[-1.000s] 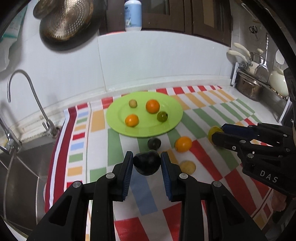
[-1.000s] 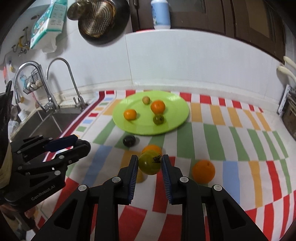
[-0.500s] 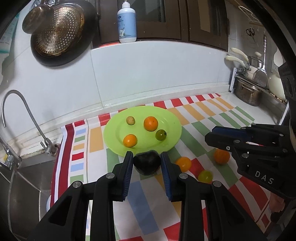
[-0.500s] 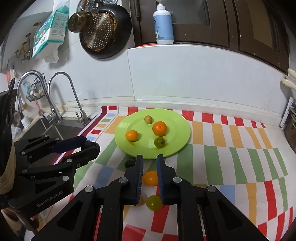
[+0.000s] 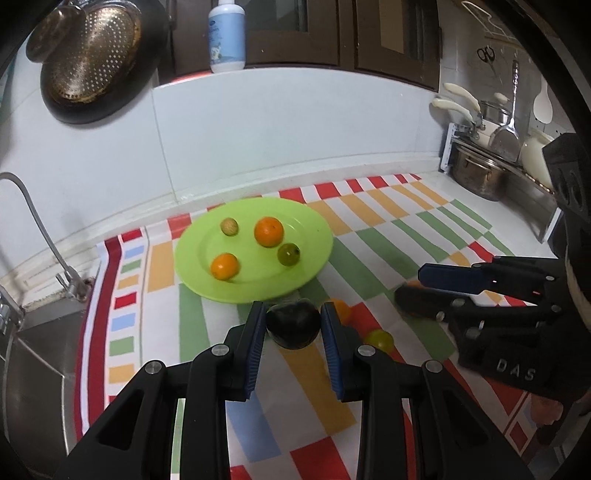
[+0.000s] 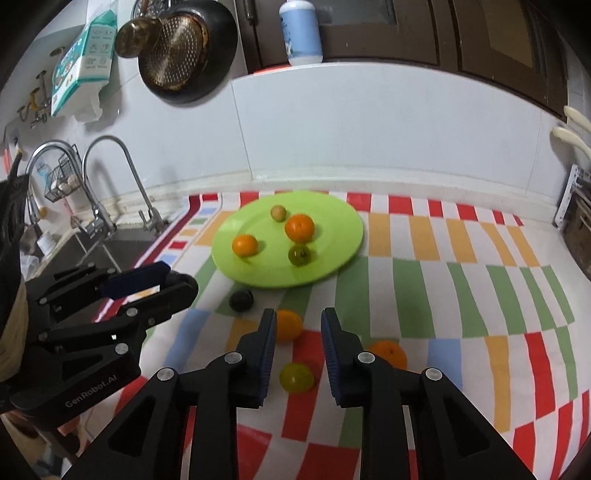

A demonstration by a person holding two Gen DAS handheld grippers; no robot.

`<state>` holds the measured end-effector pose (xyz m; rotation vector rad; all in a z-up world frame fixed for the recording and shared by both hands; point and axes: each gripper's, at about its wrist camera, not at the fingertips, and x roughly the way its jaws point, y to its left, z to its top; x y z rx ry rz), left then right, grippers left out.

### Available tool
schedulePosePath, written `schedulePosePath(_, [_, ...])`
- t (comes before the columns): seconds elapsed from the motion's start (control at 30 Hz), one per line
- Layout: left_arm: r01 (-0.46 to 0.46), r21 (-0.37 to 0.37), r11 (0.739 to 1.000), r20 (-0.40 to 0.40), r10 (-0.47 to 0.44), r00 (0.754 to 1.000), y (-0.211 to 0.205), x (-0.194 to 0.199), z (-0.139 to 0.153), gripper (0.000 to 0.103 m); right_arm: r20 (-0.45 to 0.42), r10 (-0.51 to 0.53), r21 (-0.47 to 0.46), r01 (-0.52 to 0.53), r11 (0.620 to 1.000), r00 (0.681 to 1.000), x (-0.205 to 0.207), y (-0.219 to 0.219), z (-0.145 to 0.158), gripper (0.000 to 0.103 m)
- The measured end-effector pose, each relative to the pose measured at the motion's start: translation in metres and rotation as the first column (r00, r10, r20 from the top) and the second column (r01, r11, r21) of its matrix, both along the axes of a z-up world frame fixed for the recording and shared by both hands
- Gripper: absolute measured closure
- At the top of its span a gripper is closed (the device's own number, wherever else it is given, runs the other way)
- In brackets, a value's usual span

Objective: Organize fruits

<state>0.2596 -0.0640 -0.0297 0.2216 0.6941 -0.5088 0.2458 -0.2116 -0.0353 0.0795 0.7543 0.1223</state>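
Obs., both wrist cams, fruit sort on counter.

L gripper (image 5: 292, 308): jaws clamped on a dark, near-black fruit (image 5: 293, 326). Both blue pads pressed on its sides. Fruit was held off the cloth, just in front of the near rim of the green plate (image 5: 314, 236); not over it as far as L view showed.

R gripper (image 6: 299, 315): jaws stood apart, had just been opening, nothing btwn pads. It hung above the striped cloth (image 6: 424, 280), pointing down twd the loose fruit.

Plate contents (4 pcs, none touching):
- larger orange (image 5: 269, 231), centre-back
- smaller orange (image 5: 224, 266), L front
- green fruit (image 5: 289, 254), R front, near larger orange
- small tan-green fruit (image 5: 229, 226), back L

Loose on cloth, R view:
- small dark fruit (image 6: 241, 300) just beside plate's near rim
- orange (image 6: 288, 325), partly behind L finger of R gripper
- yellow-green fruit (image 6: 295, 376) below the gap btwn R fingers, lying on cloth, apart from pads
- another orange (image 6: 389, 354), partly hidden behind R finger

Surroundings: sink (image 6: 92, 254) w/ two taps (image 6: 122, 173) at L edge of cloth. Perforated colander (image 5: 92, 55) hung on wall above. Blue-white bottle (image 5: 226, 35) on ledge behind backsplash. Pots + utensils (image 5: 480, 173) on rack at far R. Part of a hand was visible behind each gripper; details too blurred to note.
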Motion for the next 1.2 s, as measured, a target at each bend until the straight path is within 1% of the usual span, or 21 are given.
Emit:
schedulePosePath(0.03, [0.002,0.004,1.0,-0.01,-0.002,1.0,-0.001,-0.001,-0.003,0.073,-0.016,0.001,0.012,-0.001,1.0,1.0,0.0,-0.001,-0.004,0.066])
schedulePosePath(0.1, [0.002,0.008,1.0,-0.024,-0.002,1.0,-0.001,-0.002,-0.008,0.073,-0.031,0.005,0.015,-0.005,1.0,0.999,-0.002,-0.001,-0.009,0.064])
schedulePosePath(0.43, [-0.024,0.054,0.998,-0.079,0.028,0.996,0.001,-0.006,-0.035,0.073,-0.151,0.063,-0.007,-0.064,0.998,0.987,0.003,0.009,-0.044,0.064])
schedulePosePath(0.67, [-0.039,0.067,0.997,-0.091,0.045,0.995,0.002,-0.005,-0.041,0.073,-0.211,0.064,-0.015,-0.069,0.998,0.975,0.015,0.008,-0.064,0.064])
schedulePosePath(0.9, [-0.05,0.076,0.996,-0.097,0.058,0.994,0.005,-0.003,-0.043,0.073,-0.22,0.067,-0.041,-0.078,0.996,0.973,0.02,0.009,-0.071,0.064])
schedulePosePath(0.97, [-0.051,0.073,0.996,-0.096,0.058,0.994,0.005,-0.002,-0.042,0.073,-0.217,0.065,-0.042,-0.076,0.996,0.974,0.019,0.009,-0.071,0.067])
schedulePosePath(1.0, [-0.051,0.073,0.996,-0.095,0.057,0.994,0.005,-0.002,-0.042,0.073,-0.216,0.066,-0.042,-0.077,0.996,0.974,0.019,0.008,-0.07,0.073])
schedulePosePath(1.1, [-0.049,0.07,0.996,-0.089,0.056,0.994,0.005,-0.002,-0.039,0.073,-0.193,0.064,-0.053,-0.075,0.996,0.979,0.016,0.009,-0.065,0.073])
schedulePosePath(1.2, [-0.046,0.055,0.997,-0.082,0.051,0.995,0.006,-0.001,-0.032,0.073,-0.171,0.066,-0.042,-0.075,0.996,0.983,0.014,0.009,-0.056,0.073])
